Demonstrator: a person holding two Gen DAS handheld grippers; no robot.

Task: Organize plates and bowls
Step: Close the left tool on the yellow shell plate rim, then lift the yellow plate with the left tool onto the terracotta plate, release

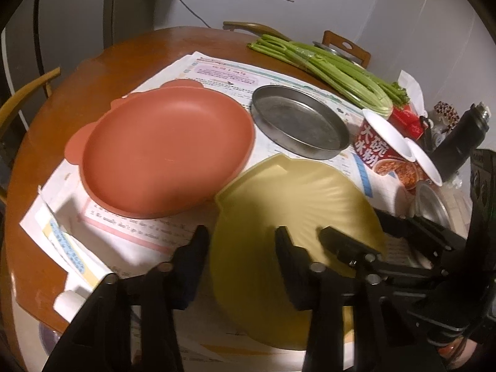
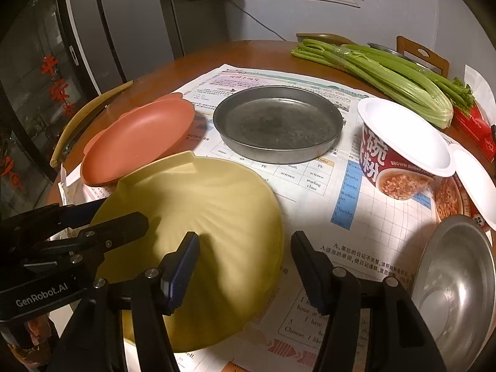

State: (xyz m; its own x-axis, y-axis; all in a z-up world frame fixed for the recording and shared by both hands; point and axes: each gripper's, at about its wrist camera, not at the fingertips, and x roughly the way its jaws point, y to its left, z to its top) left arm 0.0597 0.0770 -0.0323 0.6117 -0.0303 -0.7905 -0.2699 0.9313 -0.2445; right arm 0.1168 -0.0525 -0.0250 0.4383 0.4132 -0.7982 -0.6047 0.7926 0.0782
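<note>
Nothing looks stacked yet. The left gripper [image 1: 241,241] and right gripper [image 2: 245,248] each pinch an edge of the near yellow plastic plate [image 2: 210,217]; the terracotta plate [image 1: 164,148], round metal pan [image 2: 279,124] and bowls lie apart.

A round wooden table [image 2: 254,52] carries spread printed sheets [image 2: 313,183] and a celery bunch [image 2: 400,80].

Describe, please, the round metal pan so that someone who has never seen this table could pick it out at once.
On the round wooden table, look at the printed paper sheets spread over its middle. The metal pan sits there between the terracotta plate and the red instant-food bowl. It alone is dull grey, flat-bottomed and straight-walled.
</note>
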